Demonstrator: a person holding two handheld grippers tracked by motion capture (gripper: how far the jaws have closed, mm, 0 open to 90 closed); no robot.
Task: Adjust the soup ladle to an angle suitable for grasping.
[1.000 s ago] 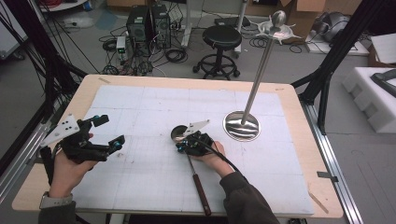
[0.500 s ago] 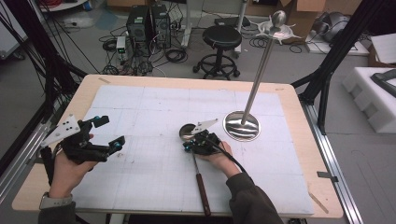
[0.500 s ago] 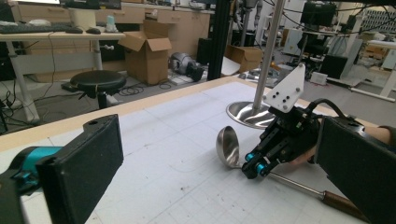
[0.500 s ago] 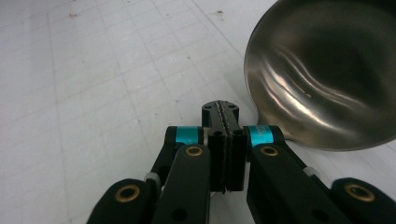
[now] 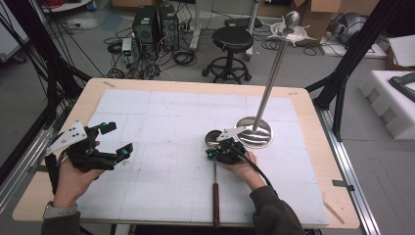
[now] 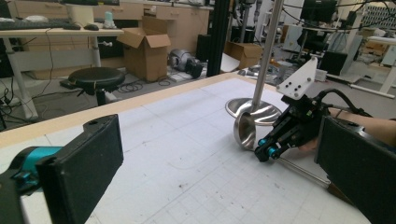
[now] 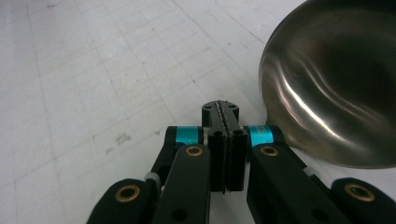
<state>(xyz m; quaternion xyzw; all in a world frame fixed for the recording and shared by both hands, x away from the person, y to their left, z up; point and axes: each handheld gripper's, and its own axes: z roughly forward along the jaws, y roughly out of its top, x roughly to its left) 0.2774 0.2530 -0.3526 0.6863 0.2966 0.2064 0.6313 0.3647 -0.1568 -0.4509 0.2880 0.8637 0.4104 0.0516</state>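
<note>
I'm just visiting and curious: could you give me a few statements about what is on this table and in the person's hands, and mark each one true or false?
1. The right gripper has its jaws shut. True.
2. The left gripper is clamped on the ladle. False: its jaws stand open with nothing between them.
3. The ladle has a shiny metal bowl and a dark handle. True.
4. The metal stand lies flat on the table. False: it stands upright on its round base.
5. The ladle's bowl lies beside the stand's base. True.

A black stool [image 5: 233, 38] and cardboard boxes [image 6: 145, 46] stand on grey floor [image 5: 303, 63].
</note>
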